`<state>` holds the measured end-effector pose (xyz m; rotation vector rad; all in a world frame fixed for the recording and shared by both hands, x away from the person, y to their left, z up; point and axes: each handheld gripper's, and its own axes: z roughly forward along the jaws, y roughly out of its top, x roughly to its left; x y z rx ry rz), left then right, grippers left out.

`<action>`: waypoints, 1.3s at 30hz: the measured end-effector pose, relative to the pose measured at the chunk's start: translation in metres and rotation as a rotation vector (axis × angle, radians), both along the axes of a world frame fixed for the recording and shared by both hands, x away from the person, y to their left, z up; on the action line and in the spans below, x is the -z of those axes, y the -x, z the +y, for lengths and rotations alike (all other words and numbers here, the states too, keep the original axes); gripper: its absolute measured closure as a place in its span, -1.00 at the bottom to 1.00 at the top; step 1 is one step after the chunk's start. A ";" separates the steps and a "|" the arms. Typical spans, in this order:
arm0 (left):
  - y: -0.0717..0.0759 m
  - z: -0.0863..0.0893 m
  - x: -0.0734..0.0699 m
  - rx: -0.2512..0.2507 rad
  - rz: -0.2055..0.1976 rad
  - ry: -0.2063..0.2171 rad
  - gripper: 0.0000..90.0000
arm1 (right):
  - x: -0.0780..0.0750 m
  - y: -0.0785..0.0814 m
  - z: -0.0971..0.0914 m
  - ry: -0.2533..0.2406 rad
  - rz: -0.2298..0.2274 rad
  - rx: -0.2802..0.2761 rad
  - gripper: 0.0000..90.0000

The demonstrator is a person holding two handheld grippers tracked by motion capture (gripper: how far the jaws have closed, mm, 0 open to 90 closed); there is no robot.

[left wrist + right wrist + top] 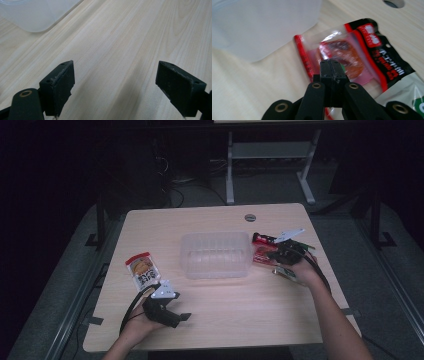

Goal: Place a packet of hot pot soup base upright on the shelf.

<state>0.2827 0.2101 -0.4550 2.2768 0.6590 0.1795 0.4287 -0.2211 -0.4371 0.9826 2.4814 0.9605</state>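
Here is the wooden desk (220, 315), wide and pale under the lamp. At its middle sits the clear plastic tub (216, 255), the landmark for everything else.

Just right of the tub lies the red and black snack packet (261, 251), its near corner almost touching the tub's wall. In the right gripper view the packet (362, 55) shows a clear window with reddish slices inside, and a second, white and green packet (412, 97) peeks out from under its edge.

Left of the tub, a little nearer the person, lies the orange and white snack bag (142, 271), flat on the desk and apart from the tub.

Now the right gripper (281, 254), right of the tub and over the red packet: its jaws are clenched tight together, pads meeting face to face, right above the packet's window (331, 68). Whether any film is pinched between them cannot be told.

The left gripper (170, 312) rests low, left of and nearer than the tub, just below the orange bag. Its jaws stand wide apart, released, with bare wood between the pads (60, 85).
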 end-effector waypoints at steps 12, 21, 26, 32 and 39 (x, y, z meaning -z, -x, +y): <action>0.000 -0.001 0.001 -0.002 0.012 0.006 -0.66 | 0.006 -0.038 0.010 0.043 0.075 0.035 1.00; 0.000 -0.001 0.002 0.004 0.020 -0.002 -0.66 | 0.005 -0.035 0.010 0.025 0.127 0.017 1.00; 0.000 -0.002 0.003 0.008 0.026 -0.008 -0.66 | 0.005 -0.029 0.011 0.020 0.135 -0.004 1.00; -0.001 -0.002 0.002 0.010 0.028 -0.014 -0.66 | 0.004 -0.020 0.013 0.027 0.140 -0.030 1.00; -0.001 -0.002 0.002 0.009 0.029 -0.011 -0.66 | 0.002 -0.011 0.019 0.061 0.147 -0.064 1.00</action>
